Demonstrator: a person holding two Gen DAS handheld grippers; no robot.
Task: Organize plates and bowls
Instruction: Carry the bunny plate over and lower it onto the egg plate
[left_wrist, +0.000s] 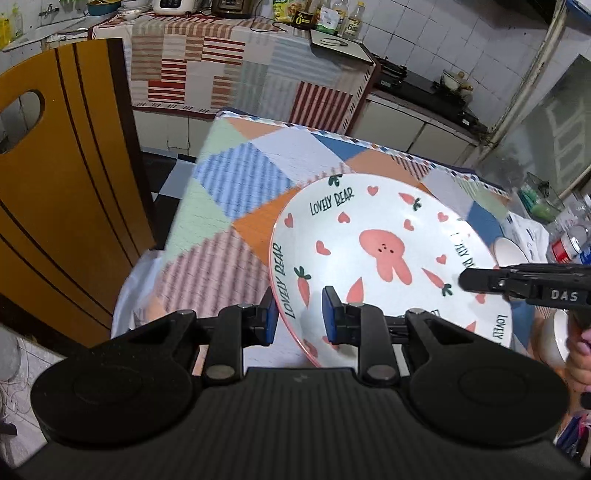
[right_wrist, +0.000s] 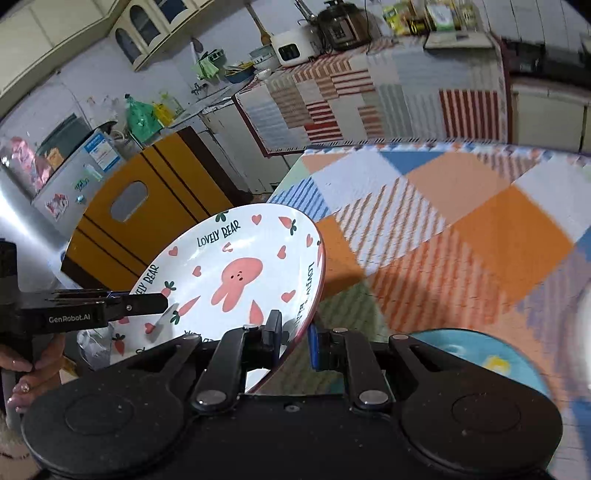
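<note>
A white plate with a pink rabbit, carrots, hearts and "LOVELY BEAR" lettering (left_wrist: 384, 258) hangs tilted above the patchwork tablecloth (left_wrist: 236, 177). My left gripper (left_wrist: 300, 317) straddles the plate's left rim, one pad on each face, shut on it. My right gripper (right_wrist: 293, 341) grips the opposite rim of the same plate (right_wrist: 240, 273). The right gripper also shows in the left wrist view (left_wrist: 480, 282) at the plate's right edge. The left gripper also shows in the right wrist view (right_wrist: 147, 304) at the plate's left edge.
A white bowl (left_wrist: 508, 251) and another white dish (left_wrist: 554, 339) sit at the table's right side. A blue plate (right_wrist: 484, 354) lies below my right gripper. A yellow chair back (left_wrist: 62, 192) stands left of the table. A cloth-covered counter (left_wrist: 236, 62) lies beyond.
</note>
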